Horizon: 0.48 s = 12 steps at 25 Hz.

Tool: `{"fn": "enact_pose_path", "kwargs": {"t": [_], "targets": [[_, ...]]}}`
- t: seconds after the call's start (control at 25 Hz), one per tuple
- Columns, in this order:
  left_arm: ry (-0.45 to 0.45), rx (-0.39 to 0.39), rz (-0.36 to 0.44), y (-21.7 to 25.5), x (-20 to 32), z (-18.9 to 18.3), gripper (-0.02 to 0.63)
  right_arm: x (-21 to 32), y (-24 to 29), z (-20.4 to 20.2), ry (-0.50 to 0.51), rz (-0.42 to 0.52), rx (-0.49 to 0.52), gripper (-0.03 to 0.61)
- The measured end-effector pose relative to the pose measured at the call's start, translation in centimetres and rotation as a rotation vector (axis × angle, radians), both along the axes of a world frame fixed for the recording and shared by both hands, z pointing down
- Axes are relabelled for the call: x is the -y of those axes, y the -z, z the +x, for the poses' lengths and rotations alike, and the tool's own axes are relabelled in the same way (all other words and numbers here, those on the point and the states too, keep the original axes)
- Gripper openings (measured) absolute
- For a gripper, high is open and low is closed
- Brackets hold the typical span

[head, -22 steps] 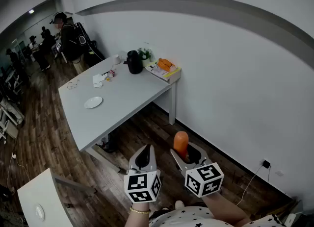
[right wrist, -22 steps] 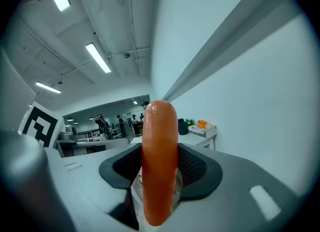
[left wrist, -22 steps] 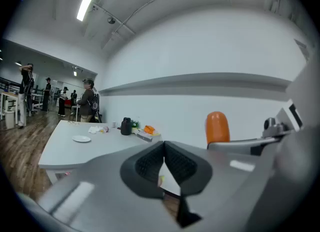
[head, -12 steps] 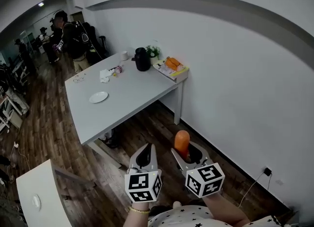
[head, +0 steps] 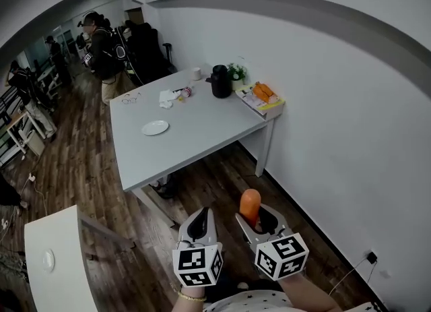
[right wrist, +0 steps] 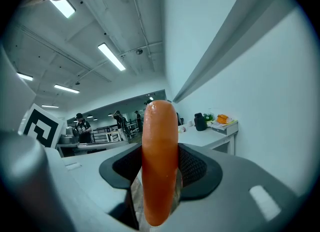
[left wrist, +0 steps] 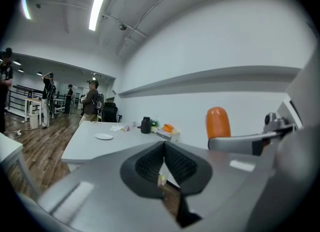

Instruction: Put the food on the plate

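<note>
Head view, left to right: a white plate [head: 155, 127] lies on the grey table [head: 202, 143] well ahead, the left gripper [head: 200, 215] has its jaws pressed together on nothing, and the right gripper [head: 258, 218] clamps an upright orange sausage [head: 250, 203].

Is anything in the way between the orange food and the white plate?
Nothing visible. The right gripper holds the orange food above the floor; the table is bare up to the white plate. The black jug stands farther back.
</note>
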<state>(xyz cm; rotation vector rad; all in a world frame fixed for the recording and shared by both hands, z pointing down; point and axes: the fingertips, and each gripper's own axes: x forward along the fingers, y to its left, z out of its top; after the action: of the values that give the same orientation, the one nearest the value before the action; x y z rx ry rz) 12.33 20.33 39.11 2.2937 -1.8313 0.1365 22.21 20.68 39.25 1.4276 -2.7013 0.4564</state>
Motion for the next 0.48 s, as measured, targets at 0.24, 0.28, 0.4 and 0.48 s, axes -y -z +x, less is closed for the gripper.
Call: {"fn": "enact_pose_path", "kwargs": {"t": [0.24,0.28,0.4,0.48], "targets": [[0.024,-0.010,-0.034,-2.3,4.0,-3.3,0.008,4.2,-2.0,-3.6,0.049,-0.026,-0.021,0.218],[0.029,-0.010,-0.036,-2.5,5.0,-4.1,0.008,5.2,-2.1,-4.3,0.056,-0.026,-0.023,0.218],[0.046,-0.019,-0.035,-2.5,8.1,-6.7,0.008,8.5,-2.0,-6.7,0.084,-0.017,-0.035,0.218],[0.056,-0.024,-0.031,-2.4,10.2,-8.6,0.008,10.6,-1.8,-8.6,0.102,-0.012,-0.044,0.218]]}}
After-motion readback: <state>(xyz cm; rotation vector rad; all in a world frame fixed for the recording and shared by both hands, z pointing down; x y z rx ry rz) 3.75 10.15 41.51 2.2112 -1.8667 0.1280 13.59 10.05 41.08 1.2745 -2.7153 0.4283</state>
